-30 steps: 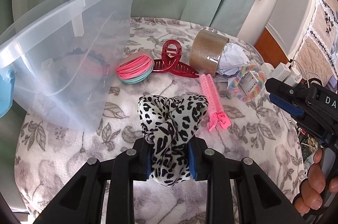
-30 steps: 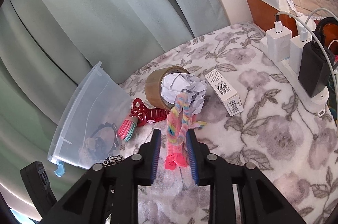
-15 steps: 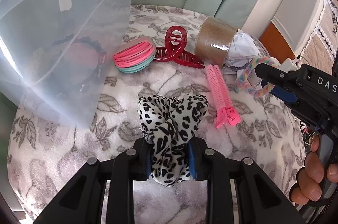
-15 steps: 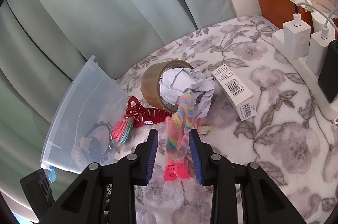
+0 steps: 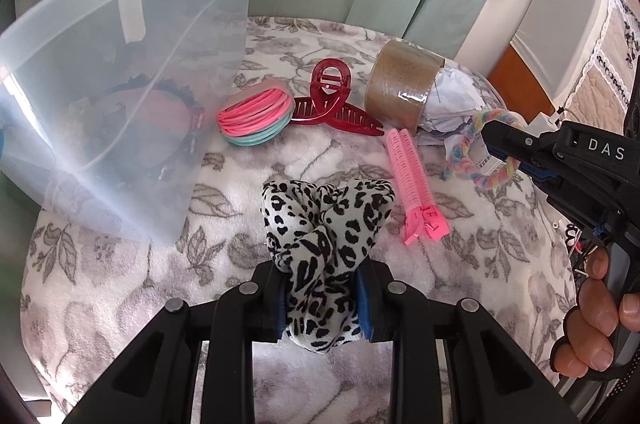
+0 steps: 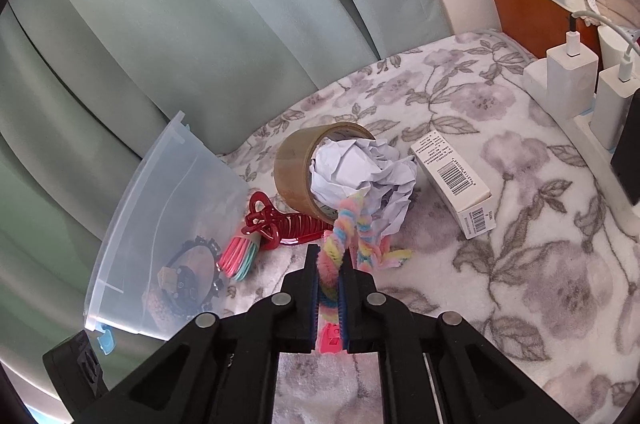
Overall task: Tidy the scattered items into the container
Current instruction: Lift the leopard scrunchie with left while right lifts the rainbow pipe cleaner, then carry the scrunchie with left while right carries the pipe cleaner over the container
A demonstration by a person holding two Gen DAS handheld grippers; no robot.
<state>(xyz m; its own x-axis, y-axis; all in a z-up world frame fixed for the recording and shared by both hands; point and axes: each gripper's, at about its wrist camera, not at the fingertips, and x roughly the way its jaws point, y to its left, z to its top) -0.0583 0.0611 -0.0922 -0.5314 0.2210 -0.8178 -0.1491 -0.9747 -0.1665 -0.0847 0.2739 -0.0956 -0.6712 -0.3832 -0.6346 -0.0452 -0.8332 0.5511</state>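
Observation:
My left gripper [image 5: 323, 276] is shut on a leopard-print scrunchie [image 5: 326, 212], held just above the floral blanket. To its left a clear plastic container [image 5: 120, 24] lies tipped toward me, with a dark round item inside. My right gripper [image 6: 330, 276] is closing its jaws, and its pads press on a rainbow braided hair tie [image 6: 344, 224] beside the tape roll. In the left wrist view that right gripper [image 5: 496, 140] reaches in from the right and pinches the rainbow tie [image 5: 464, 148].
On the blanket lie a pink roller clip [image 5: 412, 176], a red claw clip [image 5: 332, 104], a bundle of pink and teal hair ties [image 5: 256, 118], a brown tape roll [image 5: 400, 88] with crumpled paper [image 6: 360, 168], and a white box [image 6: 456, 180]. Chargers [image 6: 568, 80] stand far right. Green curtains hang behind.
My right gripper's jaws have drawn together onto the rainbow hair tie after edging forward. The left gripper keeps its hold on the scrunchie, with the container looming slightly larger in its view.

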